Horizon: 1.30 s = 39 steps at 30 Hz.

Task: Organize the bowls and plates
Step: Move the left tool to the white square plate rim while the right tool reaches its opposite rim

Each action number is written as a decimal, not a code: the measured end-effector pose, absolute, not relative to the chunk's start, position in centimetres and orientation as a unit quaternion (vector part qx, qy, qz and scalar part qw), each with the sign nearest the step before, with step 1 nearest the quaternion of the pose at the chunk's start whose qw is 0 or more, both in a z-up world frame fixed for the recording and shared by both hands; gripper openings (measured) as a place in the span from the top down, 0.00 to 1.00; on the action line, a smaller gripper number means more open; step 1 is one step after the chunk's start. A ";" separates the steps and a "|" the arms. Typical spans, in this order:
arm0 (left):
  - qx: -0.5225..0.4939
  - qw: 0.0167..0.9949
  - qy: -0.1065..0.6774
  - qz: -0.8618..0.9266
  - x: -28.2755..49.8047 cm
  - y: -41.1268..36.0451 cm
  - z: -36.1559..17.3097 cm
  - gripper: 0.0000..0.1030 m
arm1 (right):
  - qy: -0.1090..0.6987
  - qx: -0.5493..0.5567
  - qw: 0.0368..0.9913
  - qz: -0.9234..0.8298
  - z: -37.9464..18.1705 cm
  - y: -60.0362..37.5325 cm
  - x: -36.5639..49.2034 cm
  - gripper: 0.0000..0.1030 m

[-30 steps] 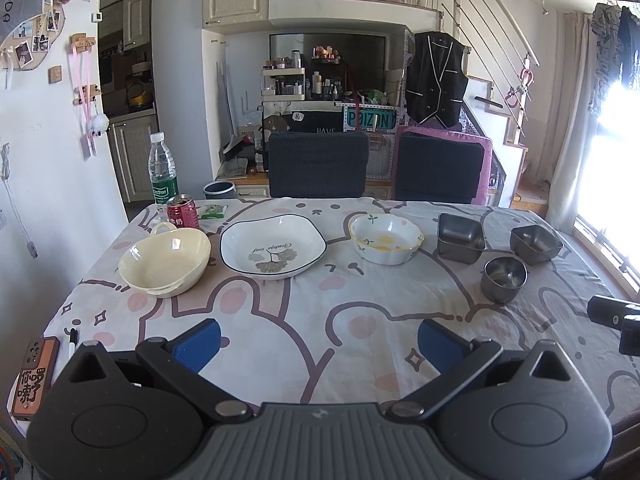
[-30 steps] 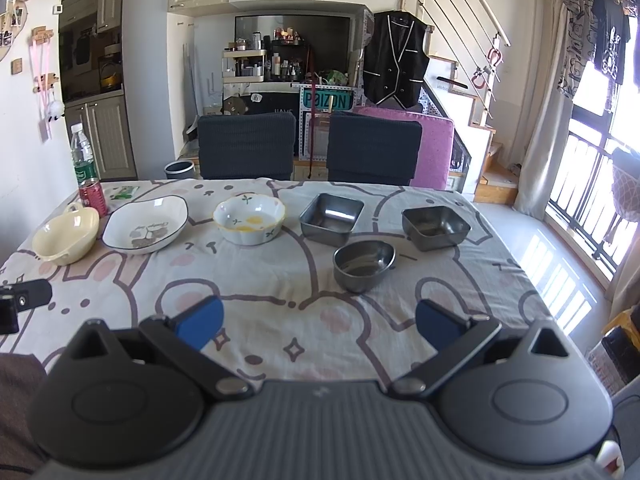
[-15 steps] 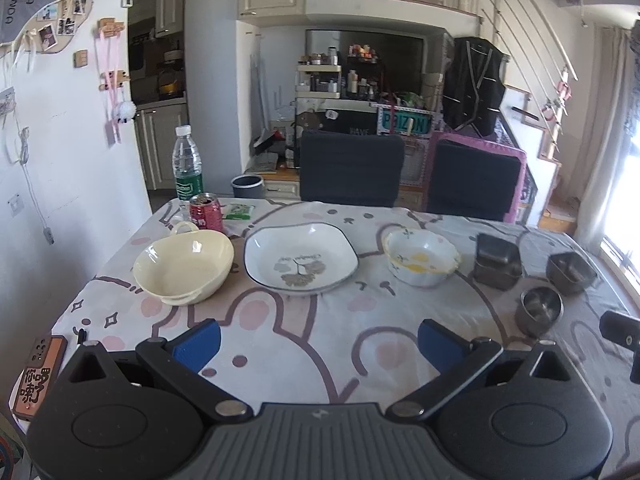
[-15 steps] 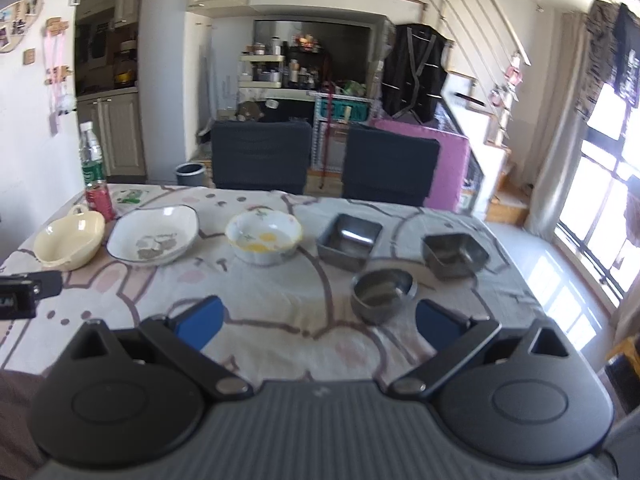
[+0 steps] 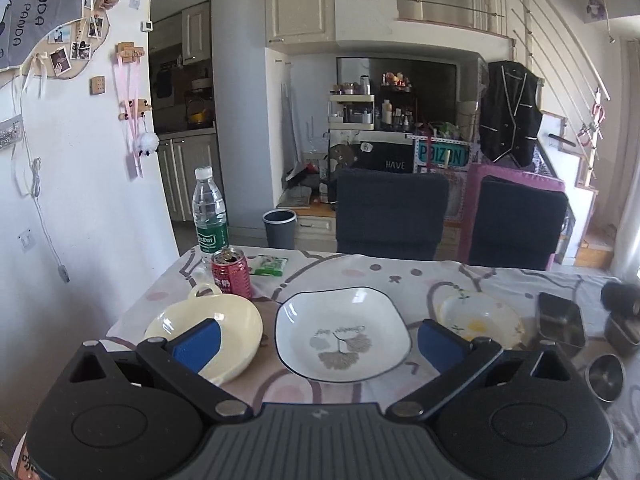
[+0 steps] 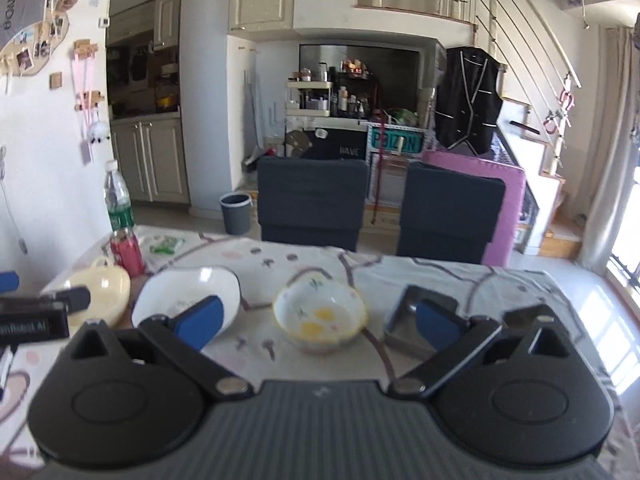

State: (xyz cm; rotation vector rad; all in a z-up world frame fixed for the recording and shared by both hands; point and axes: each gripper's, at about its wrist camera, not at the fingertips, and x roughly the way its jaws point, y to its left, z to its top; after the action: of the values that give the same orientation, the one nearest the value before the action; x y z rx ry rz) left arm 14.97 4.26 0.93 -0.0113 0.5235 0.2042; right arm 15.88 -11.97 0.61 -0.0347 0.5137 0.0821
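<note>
A white square plate (image 5: 343,334) lies mid-bench between a cream bowl (image 5: 216,330) toward the left edge and a flowered bowl (image 6: 319,316), steel bowls (image 5: 560,322) rightward, both the left gripper (image 5: 318,340) and right gripper (image 6: 318,320) hovering with fingers apart, empty.

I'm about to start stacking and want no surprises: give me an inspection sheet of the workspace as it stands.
Surface: table under a cartoon-print cloth, no spills seen.
Job's things: cream bowl, white square plate, flowered bowl in a row, all apart; square metal tins and a round metal cup at the right.
Clutter: red can, water bottle, green packet at the far left corner.
Grippers: left gripper open, lined up with the plate; right gripper open, facing the flowered bowl.
Cables: white cord on the wall, off the table.
Surroundings: two dark chairs opposite, bin behind.
</note>
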 end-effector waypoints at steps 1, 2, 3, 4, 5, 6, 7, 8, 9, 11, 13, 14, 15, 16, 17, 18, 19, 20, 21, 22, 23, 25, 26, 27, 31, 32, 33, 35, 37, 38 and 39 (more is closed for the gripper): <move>-0.008 0.959 0.263 0.103 15.7 4.6 0.7 0.00 | 0.249 -0.014 0.968 0.043 0.7 -11.8 16.8 0.00; -0.012 0.958 0.266 0.106 16.3 4.9 0.5 0.00 | 0.242 -0.015 0.969 0.046 0.6 -11.5 17.6 0.00; -0.014 0.957 0.267 0.110 17.0 5.2 0.3 0.00 | 0.237 -0.018 0.970 0.048 0.6 -11.3 18.6 0.00; -0.015 0.957 0.267 0.116 17.6 5.6 0.0 0.00 | 0.232 -0.021 0.971 0.049 0.5 -11.0 19.4 0.00; -0.016 0.956 0.266 0.120 18.2 6.0 -0.2 0.00 | 0.228 -0.023 0.972 0.052 0.4 -10.6 20.3 0.00; -0.017 0.956 0.266 0.122 18.8 6.3 -0.4 0.00 | 0.225 -0.023 0.973 0.057 0.3 -10.2 21.2 0.00; -0.021 0.955 0.269 0.124 19.4 6.7 -0.5 0.00 | 0.222 -0.022 0.973 0.065 0.1 -9.9 21.8 0.00; -0.029 0.954 0.272 0.124 20.0 7.1 -0.7 0.00 | 0.222 -0.021 0.972 0.074 -0.1 -9.4 22.8 0.00; -0.038 0.953 0.276 0.122 20.6 7.5 -0.9 0.00 | 0.224 -0.018 0.971 0.083 -0.3 -9.1 23.7 0.00; -0.055 0.949 0.288 0.118 21.9 8.4 -1.5 0.00 | 0.232 -0.016 0.968 0.099 -0.8 -8.5 25.3 0.00; -0.059 0.945 0.300 0.118 23.1 8.8 -2.1 0.00 | 0.242 -0.011 0.964 0.110 -1.3 -7.8 27.4 0.00; -0.059 0.944 0.303 0.119 23.7 9.0 -2.4 0.00 | 0.248 -0.005 0.962 0.111 -1.5 -7.5 28.3 0.00; -0.060 0.942 0.307 0.121 24.3 9.2 -2.7 0.00 | 0.253 0.002 0.961 0.111 -1.9 -7.2 29.3 0.00; -0.063 0.940 0.311 0.123 24.9 9.4 -3.0 0.00 | 0.258 0.007 0.960 0.112 -2.3 -6.9 30.4 0.00; -0.068 0.938 0.317 0.126 25.5 9.6 -3.4 0.00 | 0.263 0.012 0.958 0.118 -2.7 -6.7 31.4 0.00; -0.074 0.934 0.324 0.129 26.1 9.9 -3.7 0.00 | 0.270 0.016 0.954 0.127 -3.1 -6.5 32.4 0.00; -0.081 0.929 0.337 0.128 26.7 10.3 -4.0 0.00 | 0.280 0.021 0.950 0.135 -3.6 -6.3 33.5 0.00; -0.087 0.924 0.349 0.126 27.4 10.7 -4.4 0.00 | 0.290 0.027 0.946 0.143 -4.0 -6.3 34.4 0.00; -0.092 0.922 0.354 0.126 28.0 10.9 -4.7 0.00 | 0.299 0.034 0.942 0.149 -4.5 -6.3 35.3 0.00; -0.095 0.921 0.355 0.128 28.5 11.1 -5.0 0.00 | 0.309 0.043 0.938 0.153 -5.1 -6.3 36.2 0.00; -0.095 0.921 0.355 0.132 29.0 11.2 -5.3 0.00 | 0.319 0.051 0.934 0.155 -5.8 -6.2 36.8 0.00; -0.096 0.919 0.359 0.130 29.8 11.4 -5.7 0.00 | 0.338 0.060 0.925 0.164 -7.0 -6.0 38.2 0.00; -0.099 0.918 0.363 0.127 30.3 11.5 -5.9 0.00 | 0.347 0.068 0.919 0.173 -7.6 -6.0 38.8 0.00; -0.104 0.915 0.368 0.126 30.6 11.6 -6.1 0.00 | 0.356 0.079 0.913 0.182 -8.1 -5.9 39.2 0.00; -0.138 0.908 0.380 0.113 31.5 12.5 -7.1 0.00 | 0.405 0.140 0.881 0.199 -10.4 -6.1 41.0 0.14; -0.145 0.904 0.384 0.118 31.6 12.7 -7.3 0.00 | 0.418 0.148 0.873 0.202 -11.0 -5.9 41.3 0.21; -0.152 0.902 0.385 0.123 31.8 13.1 -7.4 0.00 | 0.430 0.152 0.867 0.202 -11.6 -5.8 41.8 0.33; -0.169 0.899 0.384 0.125 31.9 13.7 -7.5 0.00 | 0.446 0.150 0.861 0.190 -12.8 -5.3 42.5 0.41; -0.187 0.896 0.383 0.121 32.0 14.4 -7.6 0.00 | 0.458 0.139 0.860 0.179 -13.7 -5.1 43.0 0.55; -0.196 0.897 0.381 0.112 31.9 14.7 -7.7 0.00 | 0.464 0.134 0.858 0.174 -14.1 -4.9 43.1 0.58; -0.201 0.899 0.375 0.098 31.8 14.9 -7.7 0.00 | 0.468 0.132 0.858 0.169 -14.4 -4.9 43.1 0.63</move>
State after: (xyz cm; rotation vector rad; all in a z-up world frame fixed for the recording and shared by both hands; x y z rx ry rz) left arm 31.83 14.92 -7.73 -0.4170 0.7770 0.2035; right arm 43.11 -4.87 -14.43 0.2773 0.9824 0.3540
